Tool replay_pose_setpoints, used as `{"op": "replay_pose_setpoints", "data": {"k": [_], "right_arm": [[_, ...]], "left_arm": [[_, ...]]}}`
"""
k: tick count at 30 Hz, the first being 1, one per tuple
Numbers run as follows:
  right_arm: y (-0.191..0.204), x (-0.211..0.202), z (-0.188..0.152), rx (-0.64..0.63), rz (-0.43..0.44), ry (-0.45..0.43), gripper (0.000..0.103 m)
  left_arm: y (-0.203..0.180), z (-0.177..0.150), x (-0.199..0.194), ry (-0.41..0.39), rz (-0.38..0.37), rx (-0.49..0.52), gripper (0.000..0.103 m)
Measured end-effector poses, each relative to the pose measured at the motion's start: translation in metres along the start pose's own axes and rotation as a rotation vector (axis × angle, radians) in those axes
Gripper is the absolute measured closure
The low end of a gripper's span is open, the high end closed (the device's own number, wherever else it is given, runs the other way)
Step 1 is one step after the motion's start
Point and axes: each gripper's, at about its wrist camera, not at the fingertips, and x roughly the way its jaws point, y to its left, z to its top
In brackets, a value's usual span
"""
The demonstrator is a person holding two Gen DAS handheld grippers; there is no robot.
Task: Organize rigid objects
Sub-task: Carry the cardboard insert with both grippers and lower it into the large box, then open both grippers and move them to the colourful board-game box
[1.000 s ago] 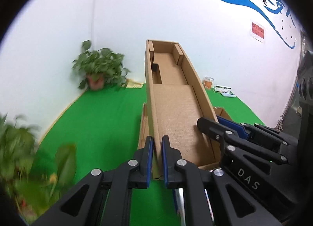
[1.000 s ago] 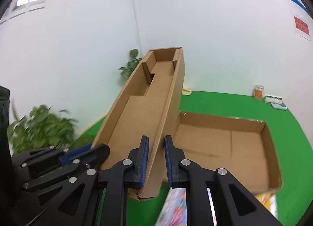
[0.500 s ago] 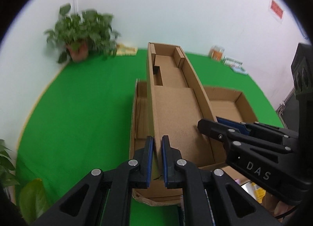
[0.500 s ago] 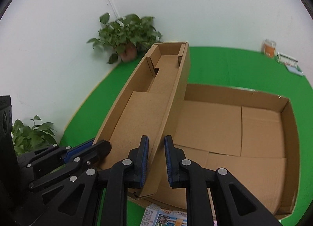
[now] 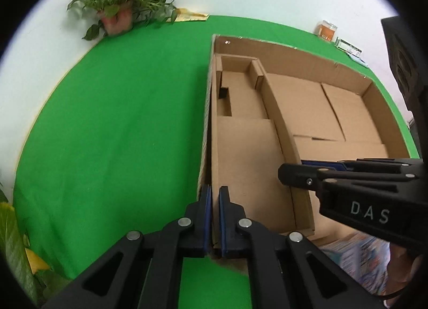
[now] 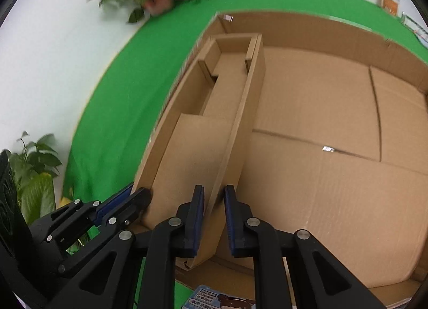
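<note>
A long narrow cardboard tray lies inside a large open cardboard box, along the box's left wall. My left gripper is shut on the tray's left wall at its near end. In the right wrist view the same narrow tray lies in the big box. My right gripper straddles the tray's right wall; the jaws have spread and a gap shows beside the right finger. The right gripper also shows in the left wrist view.
Green cloth covers the floor. A potted plant stands at the back left, another plant at the near left. A jar and small items stand by the far wall. A printed booklet lies in front of the box.
Both grippers lowered the narrow tray from tilted-up above the big box down into it, against the left wall. The right jaws have widened on the tray wall.
</note>
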Motion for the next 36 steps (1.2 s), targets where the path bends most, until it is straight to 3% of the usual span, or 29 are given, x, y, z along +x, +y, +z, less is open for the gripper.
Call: {"op": "replay_pose_setpoints", "data": {"k": [9, 13, 15, 18, 21, 23, 24, 25, 26, 28, 31, 34, 36], "right_arm": [[-0.010, 0.021, -0.006, 0.011, 0.008, 0.039, 0.088], [-0.019, 0.025, -0.018, 0.030, 0.028, 0.054, 0.086], [-0.024, 0.023, -0.024, 0.041, 0.047, 0.047, 0.083], [-0.024, 0.028, -0.027, 0.031, 0.099, 0.062, 0.065], [-0.025, 0.022, -0.032, 0.042, 0.116, 0.047, 0.065], [-0.028, -0.007, -0.041, 0.030, 0.101, -0.041, 0.056], [-0.032, -0.031, -0.048, 0.015, 0.080, -0.113, 0.041], [-0.037, -0.050, -0.056, 0.011, 0.053, -0.171, 0.024], [-0.045, -0.076, -0.070, 0.013, 0.013, -0.250, 0.018], [-0.061, -0.121, -0.103, 0.029, -0.054, -0.360, 0.007], [-0.077, -0.177, -0.174, 0.029, -0.148, -0.511, 0.000], [-0.073, -0.186, -0.222, -0.027, -0.247, -0.513, 0.000], [-0.067, -0.184, -0.246, -0.032, -0.280, -0.509, 0.000]], "left_arm": [[-0.008, -0.011, -0.003, -0.007, 0.040, 0.022, 0.097], [0.000, -0.013, -0.011, -0.015, -0.004, -0.010, 0.097], [0.004, -0.016, -0.023, -0.041, -0.019, -0.026, 0.097], [0.009, -0.022, -0.044, -0.093, -0.027, -0.050, 0.097], [0.013, -0.031, -0.077, -0.210, -0.079, -0.070, 0.097], [0.010, -0.042, -0.102, -0.314, -0.088, -0.047, 0.084], [0.007, -0.049, -0.116, -0.375, -0.082, -0.036, 0.056], [0.006, -0.055, -0.126, -0.416, -0.076, -0.033, 0.016], [0.005, -0.062, -0.138, -0.468, -0.077, -0.031, 0.005], [0.003, -0.078, -0.158, -0.545, -0.151, -0.018, 0.000], [-0.002, -0.098, -0.167, -0.521, -0.274, -0.028, 0.000], [-0.016, -0.117, -0.170, -0.502, -0.252, -0.060, 0.000], [-0.029, -0.128, -0.178, -0.527, -0.156, -0.041, 0.000]]}}
